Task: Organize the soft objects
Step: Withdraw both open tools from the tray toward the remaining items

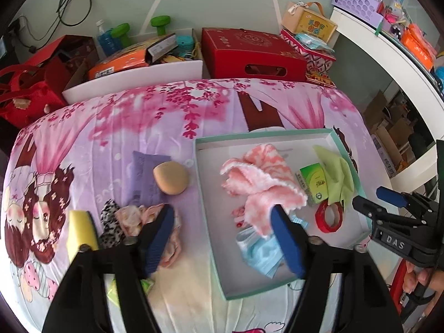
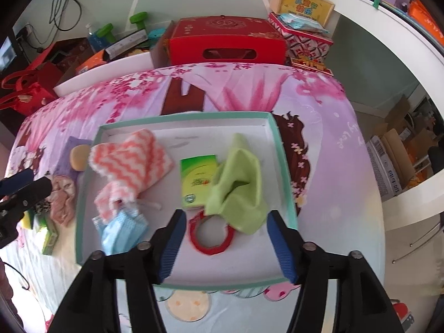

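A shallow teal-rimmed box [image 1: 200, 172] [image 2: 280, 138] lies on the bed. It holds a pink-and-white fuzzy cloth [image 1: 260, 177] [image 2: 130, 161], a blue face mask [image 1: 260, 252] [image 2: 122, 230], a green tissue pack [image 1: 312, 181] [image 2: 197, 180], a green cloth [image 1: 337, 174] [image 2: 238, 191] and a red tape roll [image 1: 330, 217] [image 2: 211, 236]. Left of the box lie a beige sponge [image 1: 169, 177] [image 2: 79, 156], a purple pack [image 1: 144, 174], a floral cloth [image 1: 133, 217] [image 2: 62, 194], a leopard-print piece [image 1: 109, 222] and a yellow sponge [image 1: 80, 231]. My left gripper [image 1: 222, 238] is open over the box's left wall. My right gripper [image 2: 226, 238] is open above the tape roll.
Red gift boxes [image 1: 249, 52], a white bin [image 1: 133, 80] with books and a red bag [image 1: 25, 94] stand behind the bed. A white curved shelf [image 1: 388, 55] is on the right. Another green pack [image 2: 48, 237] lies at the bed's left edge.
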### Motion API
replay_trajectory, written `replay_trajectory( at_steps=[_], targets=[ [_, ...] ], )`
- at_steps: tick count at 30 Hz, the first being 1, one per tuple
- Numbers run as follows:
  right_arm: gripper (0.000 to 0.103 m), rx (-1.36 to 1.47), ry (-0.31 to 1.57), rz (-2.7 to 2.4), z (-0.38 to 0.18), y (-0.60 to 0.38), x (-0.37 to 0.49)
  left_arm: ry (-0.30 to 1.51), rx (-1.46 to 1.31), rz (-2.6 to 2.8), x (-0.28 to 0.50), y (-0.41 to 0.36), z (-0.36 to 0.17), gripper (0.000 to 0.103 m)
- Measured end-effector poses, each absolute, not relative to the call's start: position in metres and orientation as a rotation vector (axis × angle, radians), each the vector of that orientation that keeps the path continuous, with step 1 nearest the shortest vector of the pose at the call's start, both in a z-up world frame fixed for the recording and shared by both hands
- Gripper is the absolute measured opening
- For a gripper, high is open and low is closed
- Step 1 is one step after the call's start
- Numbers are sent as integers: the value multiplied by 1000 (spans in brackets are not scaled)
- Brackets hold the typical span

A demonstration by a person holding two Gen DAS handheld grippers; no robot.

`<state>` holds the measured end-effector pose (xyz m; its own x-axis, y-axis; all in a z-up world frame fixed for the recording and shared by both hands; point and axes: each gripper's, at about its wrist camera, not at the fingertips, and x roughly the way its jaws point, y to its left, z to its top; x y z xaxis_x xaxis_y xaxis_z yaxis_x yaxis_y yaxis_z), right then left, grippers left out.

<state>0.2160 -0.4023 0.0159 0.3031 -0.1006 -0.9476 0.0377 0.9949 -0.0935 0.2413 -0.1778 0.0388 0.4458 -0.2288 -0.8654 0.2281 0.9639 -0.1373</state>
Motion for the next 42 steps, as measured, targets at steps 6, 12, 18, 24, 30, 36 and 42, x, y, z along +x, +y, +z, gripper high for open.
replay_trajectory(
  at_steps=[6, 12, 18, 24, 30, 36, 42],
  targets=[
    [87, -58, 1257, -74, 20, -382, 210, 1045, 12, -240, 230, -161, 42, 95],
    [103, -63, 1242, -51, 26, -362, 203, 1050, -2, -183, 224, -132, 40, 103],
    [103, -54, 1222, -35, 34, -338, 201, 1046, -27, -144, 216, -96, 42, 103],
    [103, -48, 1229, 40, 35, -299, 204, 1048, -63, -86, 212, -51, 42, 103],
    [103, -4, 1255, 142, 26, -248, 209, 1064, -119, -38, 210, -10, 35, 103],
    [103, -20, 1296, 245, 4, -194, 209, 1106, -185, 0, 209, 21, 20, 103],
    [103, -120, 1344, 327, -29, -146, 197, 1155, -315, 41, 206, 49, -3, 103]
  ],
)
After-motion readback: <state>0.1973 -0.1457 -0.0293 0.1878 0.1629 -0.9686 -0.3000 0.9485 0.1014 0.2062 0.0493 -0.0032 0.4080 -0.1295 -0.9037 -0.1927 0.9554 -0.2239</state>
